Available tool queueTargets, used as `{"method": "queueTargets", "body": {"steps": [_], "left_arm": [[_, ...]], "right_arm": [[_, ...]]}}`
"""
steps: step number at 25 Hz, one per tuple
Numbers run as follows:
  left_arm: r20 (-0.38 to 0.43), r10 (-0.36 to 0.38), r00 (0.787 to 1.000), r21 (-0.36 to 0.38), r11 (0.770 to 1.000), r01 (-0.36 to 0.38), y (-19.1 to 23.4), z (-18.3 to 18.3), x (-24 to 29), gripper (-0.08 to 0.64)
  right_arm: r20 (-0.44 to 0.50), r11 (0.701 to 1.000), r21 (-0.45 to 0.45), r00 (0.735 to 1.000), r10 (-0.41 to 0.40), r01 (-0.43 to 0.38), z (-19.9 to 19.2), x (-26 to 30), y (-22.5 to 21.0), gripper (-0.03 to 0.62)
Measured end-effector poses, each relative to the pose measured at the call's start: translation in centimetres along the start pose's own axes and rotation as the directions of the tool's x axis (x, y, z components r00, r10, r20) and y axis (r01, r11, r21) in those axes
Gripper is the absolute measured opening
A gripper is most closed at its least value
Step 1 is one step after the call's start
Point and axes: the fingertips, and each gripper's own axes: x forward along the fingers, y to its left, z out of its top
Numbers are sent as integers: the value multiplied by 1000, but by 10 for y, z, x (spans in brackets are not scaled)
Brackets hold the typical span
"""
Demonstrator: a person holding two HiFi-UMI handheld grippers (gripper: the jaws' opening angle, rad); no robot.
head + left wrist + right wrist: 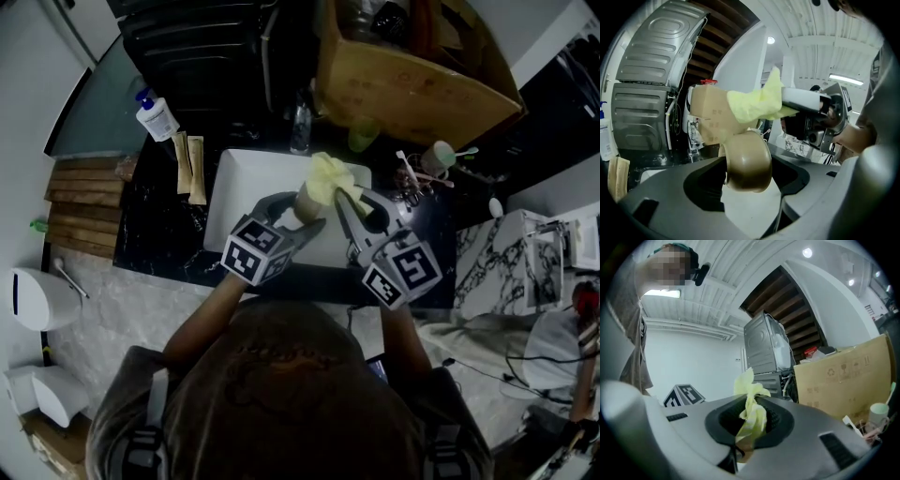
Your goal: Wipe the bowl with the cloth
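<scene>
Head view: the tan bowl (306, 201) is mostly covered by the yellow cloth (330, 178) and both sets of jaws, above the white sink (242, 178). Only a sliver of its wall shows.

Left gripper (300, 220) is clamped on the bowl. Its own view shows the bowl's outside, tipped on its side between the jaws; inside not visible.

Right gripper (361, 214) pinches the cloth, bunched between its jaws in its own view, with the bowl almost hidden beneath.

Left gripper view puts the cloth just above the bowl; contact unclear. Cardboard box (843, 376) behind, cut off.
</scene>
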Motion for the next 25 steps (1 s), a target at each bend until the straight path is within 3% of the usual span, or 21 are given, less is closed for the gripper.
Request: {"method": "queueTargets", "body": {"steps": [8, 25], "left_arm": [[-73, -16, 997, -21, 1000, 14, 12, -23, 26, 299], [-34, -52, 998, -64, 997, 50, 7, -6, 23, 299]], "right_arm": [[-61, 997, -21, 996, 67, -68, -17, 26, 20, 27], [-155, 996, -5, 984, 85, -87, -56, 33, 17, 26]]}}
